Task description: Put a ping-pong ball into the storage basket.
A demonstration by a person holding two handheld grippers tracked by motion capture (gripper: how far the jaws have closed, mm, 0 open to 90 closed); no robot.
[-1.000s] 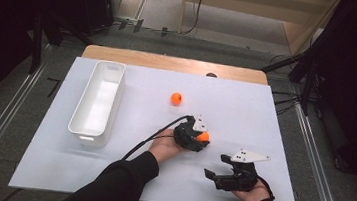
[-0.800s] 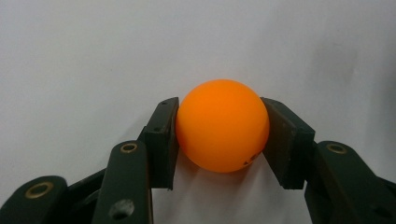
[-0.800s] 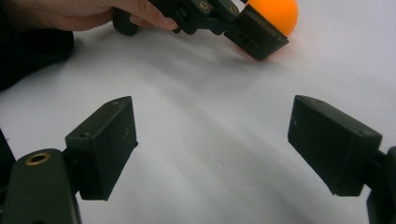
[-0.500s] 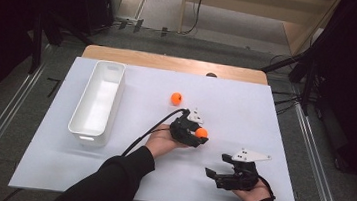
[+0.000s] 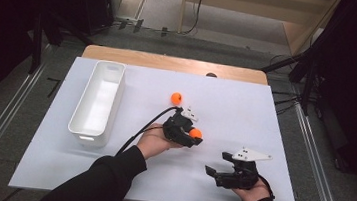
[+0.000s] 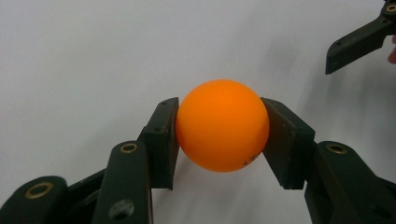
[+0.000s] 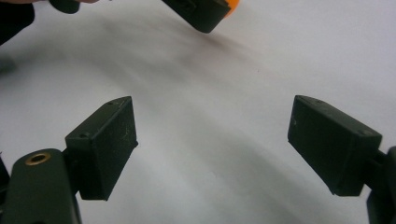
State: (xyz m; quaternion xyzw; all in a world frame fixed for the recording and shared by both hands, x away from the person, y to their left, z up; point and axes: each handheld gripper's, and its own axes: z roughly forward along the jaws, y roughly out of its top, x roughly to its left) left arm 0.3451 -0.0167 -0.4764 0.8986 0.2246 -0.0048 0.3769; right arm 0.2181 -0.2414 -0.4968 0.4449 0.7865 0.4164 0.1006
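Pinching an orange ball [image 6: 222, 131] between its jaws, your left gripper [image 5: 189, 133] has it squarely, one pad on each side, lifted off the white counter [image 5: 245, 112] near the middle. Your right gripper [image 5: 215, 173] sits low near the front edge with its jaws spread wide on nothing. By the look of it the grasp is done and the carry to the white bin [image 5: 98, 102] at the left is still ahead. The bin looks empty, so nothing has gone in yet. A second ball [image 5: 176, 98] lies on the counter just beyond your left gripper, and is yet to be picked. The way to the bin looks free; watch that your trailing cable [image 5: 144, 127] does not drag.
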